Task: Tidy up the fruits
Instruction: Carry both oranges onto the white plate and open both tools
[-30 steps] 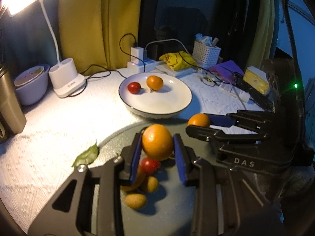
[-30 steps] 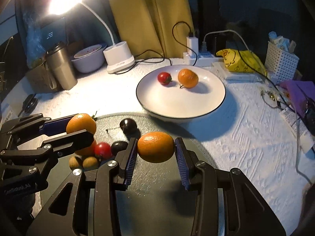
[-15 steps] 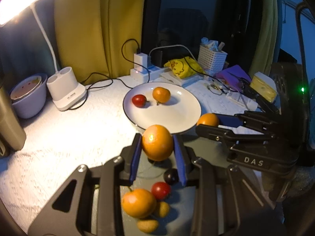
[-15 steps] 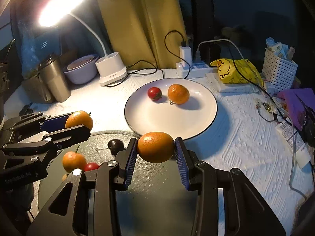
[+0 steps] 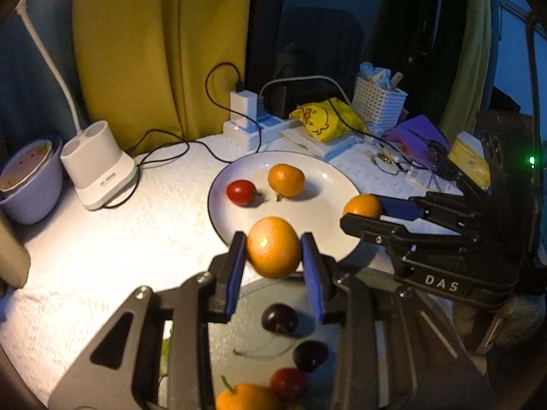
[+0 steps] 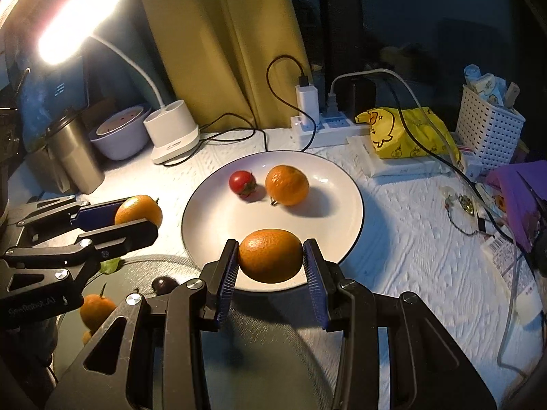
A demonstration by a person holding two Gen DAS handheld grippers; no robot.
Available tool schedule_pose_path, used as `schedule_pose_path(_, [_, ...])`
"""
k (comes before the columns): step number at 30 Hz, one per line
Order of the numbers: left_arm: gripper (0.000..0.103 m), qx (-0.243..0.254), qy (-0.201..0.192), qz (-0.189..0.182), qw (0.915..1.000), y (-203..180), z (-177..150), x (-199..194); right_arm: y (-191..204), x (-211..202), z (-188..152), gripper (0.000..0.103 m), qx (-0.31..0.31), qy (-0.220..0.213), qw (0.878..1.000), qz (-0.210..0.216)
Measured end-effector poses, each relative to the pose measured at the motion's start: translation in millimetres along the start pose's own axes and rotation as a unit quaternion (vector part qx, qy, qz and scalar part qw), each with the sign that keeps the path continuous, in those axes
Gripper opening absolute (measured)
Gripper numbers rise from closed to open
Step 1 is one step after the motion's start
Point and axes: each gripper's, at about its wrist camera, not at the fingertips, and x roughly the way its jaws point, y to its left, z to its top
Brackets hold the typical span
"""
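**Fruit sorting station: two oranges held at the plate**

- Left gripper (image 5: 273,256): black frame, blue pads. A round orange mandarin (image 5: 272,247) is clamped between the pads, held just over the near rim of the round white plate with a dark edge (image 5: 335,177).
- Right gripper (image 6: 270,259): same build. A second, oval orange mandarin (image 6: 270,255) is gripped between its pads, above the near edge of the plate.
- On the plate: one small red tomato (image 6: 242,181) and one orange mandarin with a short stem (image 6: 287,185), lying just beside each other at the far side.
- On the dark grey round tray (image 5: 359,358) nearest the cameras: two dark cherries (image 5: 279,318), a red tomato and another orange fruit are seen under the left gripper.
- Surroundings: white textured table cover (image 6: 403,239); white desk lamp base (image 6: 172,130) at the left; white power strip (image 6: 324,130) behind the plate; yellow duck-print packet (image 6: 407,130); white lattice basket (image 6: 485,130); steel tumbler (image 6: 73,157); lilac bowl (image 6: 118,133).
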Motion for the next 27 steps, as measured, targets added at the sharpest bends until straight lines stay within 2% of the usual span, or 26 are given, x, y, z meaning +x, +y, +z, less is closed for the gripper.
schedule_pose_path(13, [0.033,-0.019,0.023,-0.012,0.9995,2,18,37,-19,31,13,0.041,0.006,0.001,1.0,-0.01])
schedule_pose_path(27, [0.034,-0.05,0.048,-0.019,0.9974,6,27,54,-29,45,11,0.041,0.021,0.0,1.0,-0.017])
